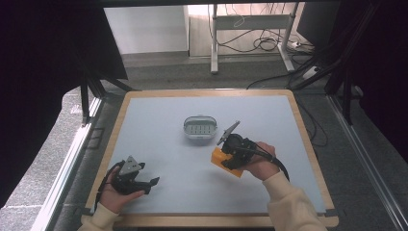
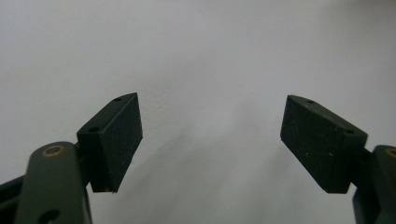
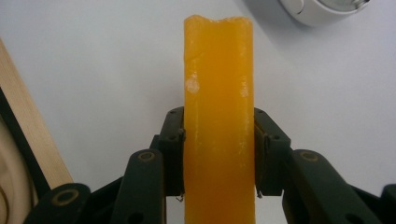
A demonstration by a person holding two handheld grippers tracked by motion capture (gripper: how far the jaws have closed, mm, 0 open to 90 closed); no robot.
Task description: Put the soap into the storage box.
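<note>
the right claw (image 3: 218,154) grips an orange block (image 3: 218,116); left claw (image 2: 210,140) gapes empty. probably carrying; next, set it in the dish (image 1: 199,128) ahead.

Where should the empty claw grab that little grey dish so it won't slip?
Probably by its rim. The little grey dish sits upright and open-topped on the table, so the open left claw could come down from above and pinch one wall, one jaw inside and one outside. Its rounded sides look harder to hold.
</note>
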